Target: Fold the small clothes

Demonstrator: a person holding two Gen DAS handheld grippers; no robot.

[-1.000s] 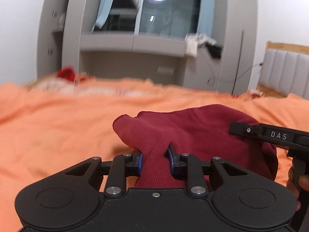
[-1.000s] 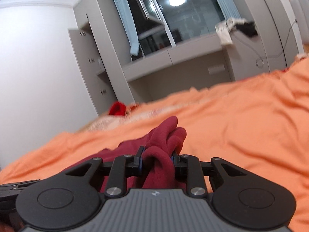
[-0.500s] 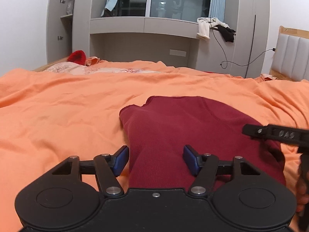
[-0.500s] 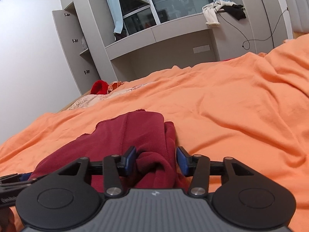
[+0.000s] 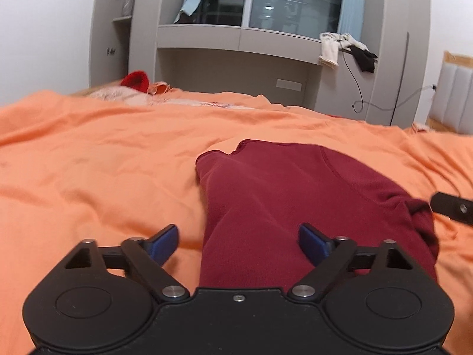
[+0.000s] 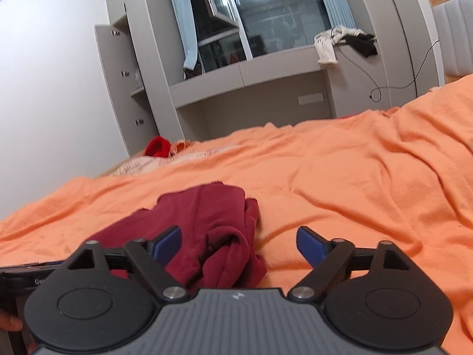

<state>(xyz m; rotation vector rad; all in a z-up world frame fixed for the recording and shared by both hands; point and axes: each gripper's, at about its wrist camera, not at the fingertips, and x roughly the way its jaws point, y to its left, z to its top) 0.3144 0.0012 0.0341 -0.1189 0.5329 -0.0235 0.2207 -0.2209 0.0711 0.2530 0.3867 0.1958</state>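
Both the left gripper (image 5: 238,244) and right gripper (image 6: 238,244) are opening off the garment (image 5: 295,201) on the bed (image 5: 103,162), gripping nothing; next likely regrasp an edge.

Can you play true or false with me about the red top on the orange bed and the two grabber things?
1. The dark red top lies on the orange bedspread. True.
2. The left gripper pinches the top. False: its jaws are opening, pads clear of the cloth.
3. The right gripper is shut. False: its jaws are opening, with cloth lying between them.
4. A bright red thing sits at the bed's far edge. True.
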